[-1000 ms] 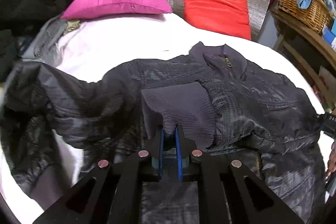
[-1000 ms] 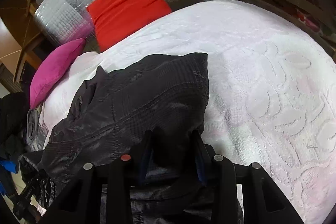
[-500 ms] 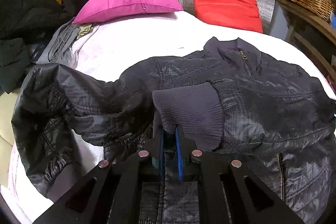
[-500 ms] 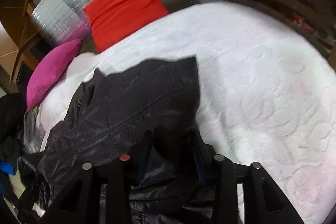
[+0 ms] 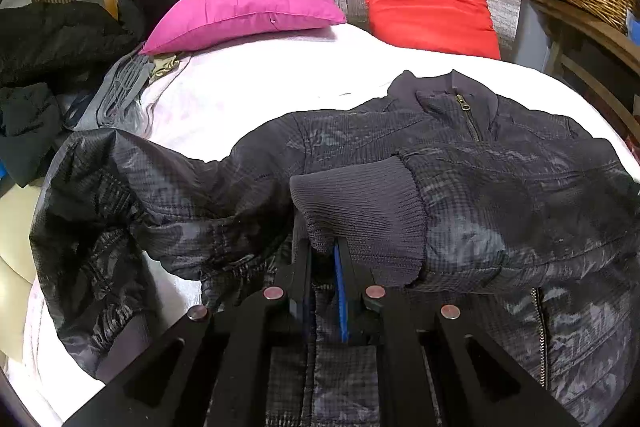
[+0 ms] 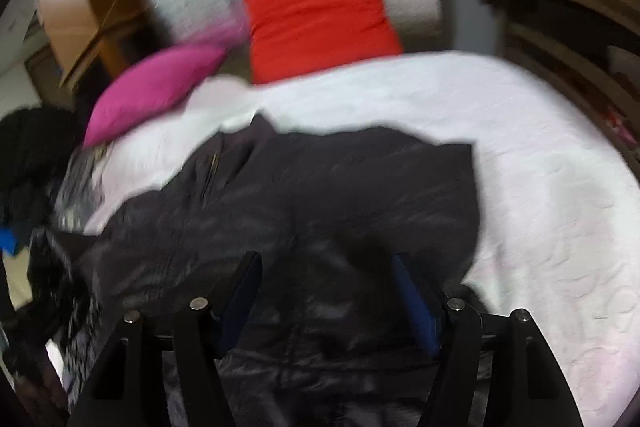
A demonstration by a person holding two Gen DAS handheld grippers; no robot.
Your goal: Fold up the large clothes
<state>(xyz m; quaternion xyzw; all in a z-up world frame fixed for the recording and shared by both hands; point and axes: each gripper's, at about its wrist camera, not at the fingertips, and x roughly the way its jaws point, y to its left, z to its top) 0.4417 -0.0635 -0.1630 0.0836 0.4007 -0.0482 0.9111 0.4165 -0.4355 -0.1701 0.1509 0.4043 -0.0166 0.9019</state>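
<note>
dark jacket spread on bed, ribbed cuff pinched tight by left gripper, right gripper just been opening, jaws apart over jacket

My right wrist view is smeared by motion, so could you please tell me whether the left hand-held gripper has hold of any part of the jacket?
Observer: Yes, the left hand-held gripper is shut on the ribbed cuff of one sleeve.
Operator: Thank you. Where does that cuff lie?
Observer: It lies across the front of the jacket, below the zip pull at the collar.
Operator: And the other sleeve?
Observer: The other sleeve is spread out to the left in the left wrist view, reaching the edge of the bed, and is not yet folded in.
</note>
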